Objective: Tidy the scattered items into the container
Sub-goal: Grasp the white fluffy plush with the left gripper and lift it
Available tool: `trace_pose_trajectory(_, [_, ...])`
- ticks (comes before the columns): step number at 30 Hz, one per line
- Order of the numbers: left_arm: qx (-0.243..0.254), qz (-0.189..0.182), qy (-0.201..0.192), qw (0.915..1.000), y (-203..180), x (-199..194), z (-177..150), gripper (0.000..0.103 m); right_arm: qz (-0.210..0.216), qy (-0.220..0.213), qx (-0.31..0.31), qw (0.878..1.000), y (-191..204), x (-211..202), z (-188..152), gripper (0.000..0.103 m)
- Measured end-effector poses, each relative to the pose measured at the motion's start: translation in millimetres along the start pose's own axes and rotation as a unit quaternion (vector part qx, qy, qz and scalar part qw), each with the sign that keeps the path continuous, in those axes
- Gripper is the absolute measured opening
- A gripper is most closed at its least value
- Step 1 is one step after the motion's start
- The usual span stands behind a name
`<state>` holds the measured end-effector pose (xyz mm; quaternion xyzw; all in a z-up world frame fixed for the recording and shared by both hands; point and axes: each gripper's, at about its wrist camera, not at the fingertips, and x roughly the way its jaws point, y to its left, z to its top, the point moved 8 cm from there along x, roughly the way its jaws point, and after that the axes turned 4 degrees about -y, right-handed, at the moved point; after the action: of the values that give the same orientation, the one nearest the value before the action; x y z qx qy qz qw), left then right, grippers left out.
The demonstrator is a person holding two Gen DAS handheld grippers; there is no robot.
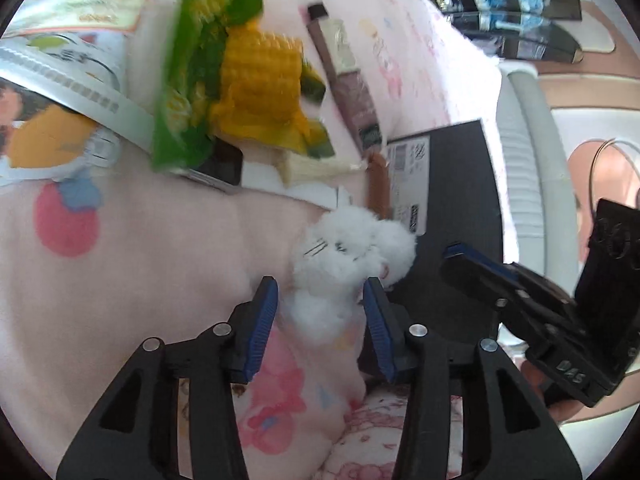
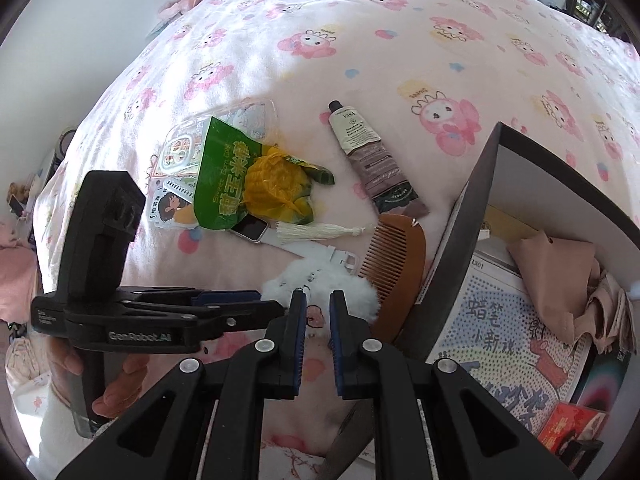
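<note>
A: Left wrist view: left gripper [image 1: 320, 308] has its jaws apart, straddling the white fluffy pompom [image 1: 352, 256] on the pink bedspread [image 1: 120, 280]. Pads don't look pressed in, so it isn't gripped yet. Lined up for a pinch, probably.

B: Right gripper?

A: Right gripper [image 2: 318, 312] has its jaws drawn nearly together with nothing between them, pointing steeply down beside the same pompom [image 2: 324, 280]. Likely just parked clear while the left works.

B: Container?

A: Black box [image 2: 452, 248], open, just right of the pile, so drops are short. Already inside: a dotted craft sheet [image 2: 512, 344] with handwritten-style Chinese characters, pink cloth [image 2: 560, 272], a red packet [image 2: 568, 424].

B: What's left outside?

A: Brown comb [image 2: 396, 264] touching the box wall, cream tassel [image 2: 316, 232], smartwatch [image 2: 252, 228] with white strap, hand cream tube [image 2: 372, 160], green corn snack bag [image 2: 240, 176], sticker sheets [image 2: 176, 200], clear phone case [image 2: 224, 124] under the bag.

B: Readable text?

A: Bag says "Sweet Corn" plus large yellow Chinese characters. Left gripper body in the right view reads "GenRobot.AI". Tube label is too small, maybe Aesop-style print, can't confirm. Box side sticker [image 1: 408, 168] has barcodes, unreadable.
</note>
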<state>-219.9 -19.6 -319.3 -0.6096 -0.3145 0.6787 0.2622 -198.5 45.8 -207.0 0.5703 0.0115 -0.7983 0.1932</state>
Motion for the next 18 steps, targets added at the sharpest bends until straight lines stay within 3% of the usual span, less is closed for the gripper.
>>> trace_pose_trajectory(1, [0.003,-0.008,0.008,0.9999,-3,3,-1,0.043,0.002,-0.002,0.001,1.000,-1,0,-1,0.009])
trace_pose_trajectory(3, [0.005,-0.026,0.008,0.9996,-6,1,-1,0.029,-0.001,-0.005,-0.005,1.000,1,0,-3,0.009])
trace_pose_trajectory(5, [0.010,-0.027,0.000,0.9996,-7,-7,-2,0.024,0.000,-0.003,-0.004,1.000,2,1,-3,0.009])
trace_pose_trajectory(11, [0.045,0.050,-0.059,0.9960,1,-67,-18,0.024,0.019,0.022,-0.041,0.999,20,5,-5,0.009])
trace_pose_trajectory(15, [0.058,0.152,-0.078,0.9836,25,-102,-34,0.031,0.054,0.042,-0.081,0.994,50,15,1,0.010])
trace_pose_trajectory(18, [0.028,0.163,-0.098,0.9814,52,-122,-44,0.037,0.066,0.064,-0.098,0.991,66,31,9,0.014])
